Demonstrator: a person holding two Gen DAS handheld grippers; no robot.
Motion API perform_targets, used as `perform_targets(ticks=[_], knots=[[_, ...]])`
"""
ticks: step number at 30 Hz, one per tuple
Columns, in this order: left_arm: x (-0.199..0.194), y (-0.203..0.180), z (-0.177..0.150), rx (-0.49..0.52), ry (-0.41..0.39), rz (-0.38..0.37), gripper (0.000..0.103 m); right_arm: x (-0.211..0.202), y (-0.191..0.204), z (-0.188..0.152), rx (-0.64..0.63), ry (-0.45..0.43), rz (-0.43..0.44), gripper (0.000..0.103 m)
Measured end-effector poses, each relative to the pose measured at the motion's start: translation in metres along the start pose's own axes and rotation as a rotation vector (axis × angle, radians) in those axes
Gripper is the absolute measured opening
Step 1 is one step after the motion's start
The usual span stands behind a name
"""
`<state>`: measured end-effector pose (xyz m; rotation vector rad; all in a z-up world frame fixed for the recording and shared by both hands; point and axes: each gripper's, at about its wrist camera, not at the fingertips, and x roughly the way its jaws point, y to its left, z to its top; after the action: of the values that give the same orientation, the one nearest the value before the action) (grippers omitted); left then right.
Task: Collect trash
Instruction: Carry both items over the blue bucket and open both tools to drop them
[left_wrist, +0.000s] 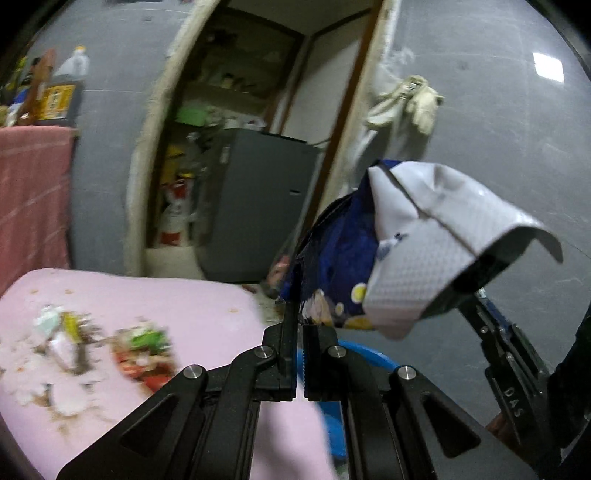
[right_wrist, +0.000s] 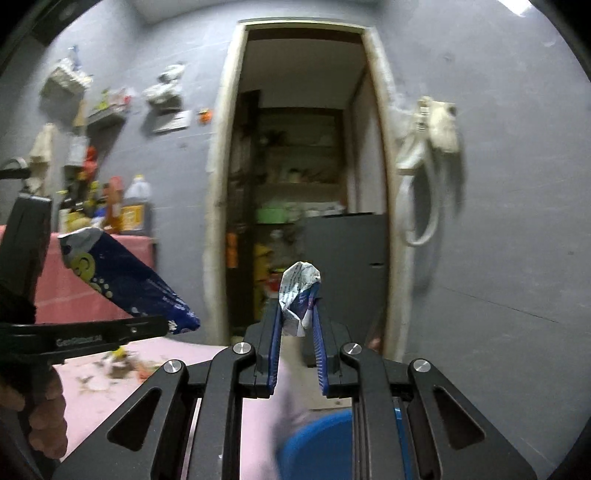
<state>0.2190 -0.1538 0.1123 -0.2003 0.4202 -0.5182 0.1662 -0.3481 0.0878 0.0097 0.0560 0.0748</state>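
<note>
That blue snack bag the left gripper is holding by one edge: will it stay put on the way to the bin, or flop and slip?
The blue snack bag looks empty and creased, so probably very light. Its silver torn end droops over, so expect it to flop and swing. The film looks glossy, so it may slide, though the left gripper seems clamped firmly on its edge.

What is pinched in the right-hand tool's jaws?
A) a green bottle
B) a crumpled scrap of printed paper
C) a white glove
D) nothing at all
B: a crumpled scrap of printed paper sticks up between the blue pads of the right gripper, which press on it.
</note>
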Motion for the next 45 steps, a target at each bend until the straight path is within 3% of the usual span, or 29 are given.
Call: perform_targets(ticks=[4,9,13,20,22,25,27,30,33,35,36,38,40,41,44,45], knots=[[0.038,-0.023,-0.003,0.022,0.047,-0.052,0.000,0.011,-0.032,-0.012,0.058,0.082,-0.072,0.015],[0.077,-0.041,-0.020,0.054,0.125,-0.064,0.000,0.022,-0.064,-0.036,0.117,0.214,-0.142,0.016],[0.102,-0.047,-0.038,0.088,0.172,-0.049,0.000,0.032,-0.084,-0.049,0.193,0.299,-0.163,0.017],[0.132,-0.036,-0.059,0.060,0.265,-0.037,0.001,0.040,-0.105,-0.069,0.314,0.415,-0.140,0.018],[0.140,-0.035,-0.064,0.055,0.304,-0.042,0.003,0.045,-0.108,-0.071,0.336,0.441,-0.134,0.023],[0.151,-0.031,-0.070,0.047,0.362,-0.040,0.017,0.050,-0.109,-0.072,0.354,0.459,-0.129,0.028],[0.149,-0.025,-0.072,0.032,0.351,-0.024,0.035,0.050,-0.108,-0.072,0.352,0.468,-0.129,0.030],[0.143,-0.016,-0.072,0.012,0.329,-0.016,0.043,0.052,-0.107,-0.069,0.356,0.465,-0.121,0.032],[0.133,-0.009,-0.067,0.005,0.314,-0.011,0.045,0.051,-0.103,-0.065,0.354,0.438,-0.115,0.033],[0.121,-0.004,-0.059,0.008,0.277,0.008,0.053,0.045,-0.099,-0.059,0.341,0.394,-0.112,0.044],[0.114,-0.004,-0.057,0.009,0.254,0.019,0.059,0.043,-0.095,-0.056,0.328,0.371,-0.114,0.055],[0.093,-0.001,-0.050,0.003,0.194,0.037,0.065,0.039,-0.087,-0.048,0.288,0.327,-0.109,0.062],[0.079,0.006,-0.043,-0.004,0.153,0.057,0.075,0.033,-0.077,-0.042,0.242,0.280,-0.102,0.079],[0.072,0.011,-0.040,-0.008,0.129,0.074,0.082,0.032,-0.071,-0.040,0.221,0.258,-0.098,0.081],[0.049,0.026,-0.031,-0.018,0.055,0.122,0.085,0.024,-0.052,-0.029,0.171,0.178,-0.060,0.087],[0.043,0.031,-0.029,-0.016,0.042,0.139,0.093,0.023,-0.046,-0.026,0.161,0.155,-0.051,0.096]])
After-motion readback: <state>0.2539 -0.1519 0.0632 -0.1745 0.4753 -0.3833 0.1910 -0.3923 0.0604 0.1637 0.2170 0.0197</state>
